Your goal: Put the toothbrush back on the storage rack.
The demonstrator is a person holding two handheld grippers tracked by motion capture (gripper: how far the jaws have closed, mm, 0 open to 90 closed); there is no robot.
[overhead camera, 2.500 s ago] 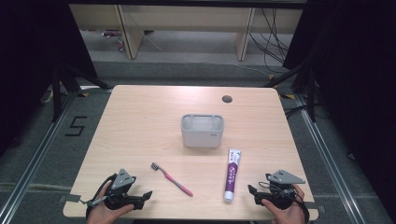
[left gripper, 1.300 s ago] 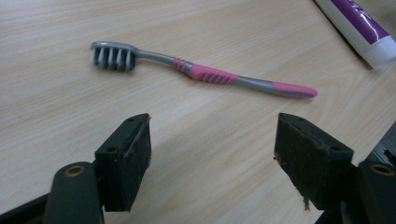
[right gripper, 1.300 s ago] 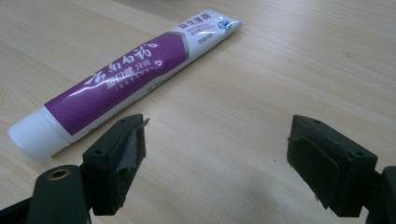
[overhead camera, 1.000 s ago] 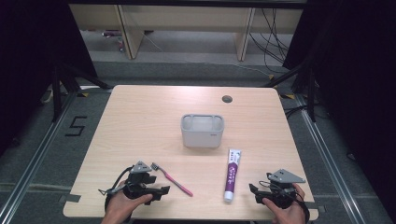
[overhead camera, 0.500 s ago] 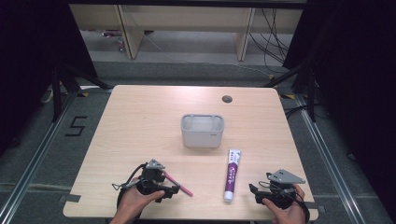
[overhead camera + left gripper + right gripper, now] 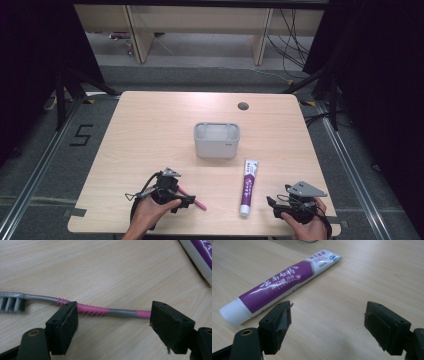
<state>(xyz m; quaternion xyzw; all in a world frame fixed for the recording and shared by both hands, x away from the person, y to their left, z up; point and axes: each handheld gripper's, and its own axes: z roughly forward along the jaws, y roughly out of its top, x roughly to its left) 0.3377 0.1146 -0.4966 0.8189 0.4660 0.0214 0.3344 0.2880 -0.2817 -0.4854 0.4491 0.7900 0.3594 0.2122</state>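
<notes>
A pink and grey toothbrush [image 6: 100,310] lies flat on the wooden table, bristles [image 6: 11,303] to the left in the left gripper view. My left gripper [image 6: 112,327] stands open just short of its handle, one jaw to each side; from above, the left gripper [image 6: 181,199] covers the brush's head end and the pink handle [image 6: 197,204] sticks out to the right. A purple and white toothpaste tube [image 6: 277,283] lies ahead and left of my open right gripper [image 6: 327,327], cap toward me. In the high view the tube [image 6: 247,186] sits left of the right gripper [image 6: 280,206].
A grey rectangular container [image 6: 216,140] stands in the middle of the table [image 6: 150,130]. A small dark round hole [image 6: 243,106] marks the far side. The tube's white end [image 6: 200,257] reaches into the left gripper view's upper right corner. Dark floor and shelving surround the table.
My left gripper has moved right along the front edge, from the left corner up to the toothbrush. The right gripper has stayed put.
</notes>
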